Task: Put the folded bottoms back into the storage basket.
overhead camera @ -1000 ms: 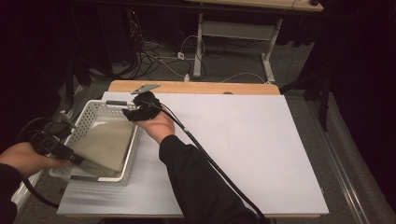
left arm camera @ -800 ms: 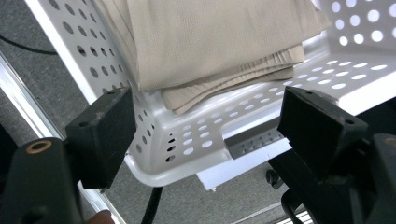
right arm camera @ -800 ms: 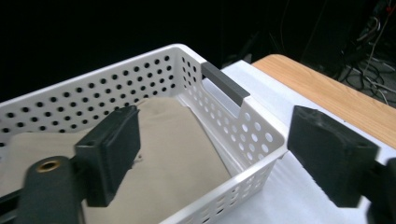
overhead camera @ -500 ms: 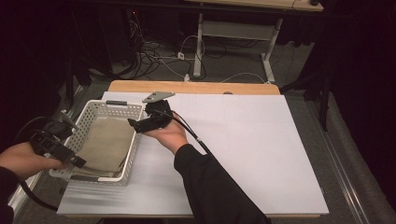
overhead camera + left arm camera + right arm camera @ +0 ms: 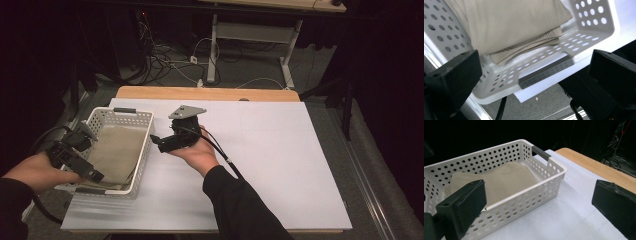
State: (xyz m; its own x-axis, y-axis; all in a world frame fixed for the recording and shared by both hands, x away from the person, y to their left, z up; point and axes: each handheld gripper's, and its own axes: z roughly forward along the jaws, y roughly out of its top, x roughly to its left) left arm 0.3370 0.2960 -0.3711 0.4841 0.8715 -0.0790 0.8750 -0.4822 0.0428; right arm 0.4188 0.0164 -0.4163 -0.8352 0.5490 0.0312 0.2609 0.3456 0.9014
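The folded cloth (image 5: 116, 150) lies in the basket (image 5: 145, 145) at the table's (image 5: 280, 150) left. Both tongs — left (image 5: 92, 175), right (image 5: 156, 142) — have just opened wide, empty. Probably stowing is done; draw both clear without nudging the basket.

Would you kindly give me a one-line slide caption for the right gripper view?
Open right gripper facing a white perforated basket holding a folded beige cloth.
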